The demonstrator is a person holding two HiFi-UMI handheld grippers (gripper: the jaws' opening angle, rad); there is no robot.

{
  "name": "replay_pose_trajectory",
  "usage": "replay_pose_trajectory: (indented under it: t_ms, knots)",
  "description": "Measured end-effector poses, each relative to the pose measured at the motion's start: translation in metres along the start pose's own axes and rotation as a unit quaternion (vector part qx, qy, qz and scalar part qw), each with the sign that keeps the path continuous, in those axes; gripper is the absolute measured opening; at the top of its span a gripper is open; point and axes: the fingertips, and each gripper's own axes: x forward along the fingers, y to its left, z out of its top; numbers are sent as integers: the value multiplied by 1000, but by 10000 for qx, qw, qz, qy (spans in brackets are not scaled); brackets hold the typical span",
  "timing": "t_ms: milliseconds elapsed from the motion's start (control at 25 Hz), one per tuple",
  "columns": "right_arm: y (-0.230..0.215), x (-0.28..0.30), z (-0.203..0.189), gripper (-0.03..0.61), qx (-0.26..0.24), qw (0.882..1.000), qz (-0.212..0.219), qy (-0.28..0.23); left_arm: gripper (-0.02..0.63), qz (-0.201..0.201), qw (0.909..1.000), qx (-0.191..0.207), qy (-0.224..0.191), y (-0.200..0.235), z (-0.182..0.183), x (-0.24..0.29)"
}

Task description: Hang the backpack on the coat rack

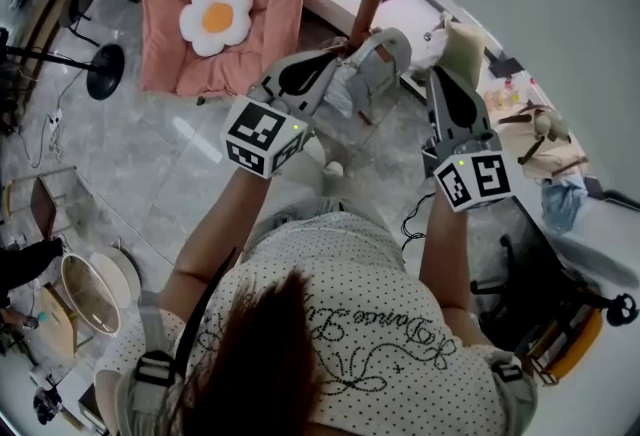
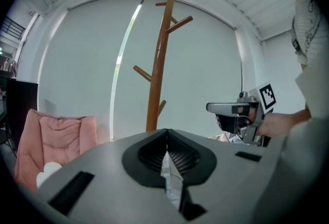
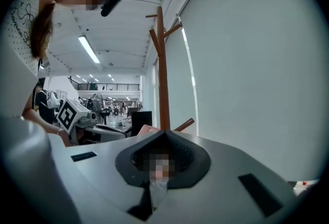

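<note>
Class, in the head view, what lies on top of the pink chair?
A white flower-shaped cushion with a yellow centre lies on the pink chair. The part of the seat beneath that cushion is covered and cannot be seen.

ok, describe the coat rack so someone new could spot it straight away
Find the big white wall that fills the left gripper view. Right of the pink chair against it stands the coat rack. It is the only brown wooden thing there: one slim upright trunk with short pegs slanting upward, all bare.
</note>
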Motion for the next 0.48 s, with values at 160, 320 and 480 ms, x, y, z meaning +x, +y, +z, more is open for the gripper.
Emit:
replay_pose_trajectory:
  t_ms: [160,320,480]
  knots:
    - [1,-5,20,12,-107,9998,-104,-158,5,81,9997,83,-216,1,21,-7]
    - [4,-9,34,12,-213,9991,-200,-294,3,208,9991,189,-330,3,35,-14]
    - [7,-11,39,12,-283,9988,-249,-310,3,379,9984,295,-302,3,38,-16]
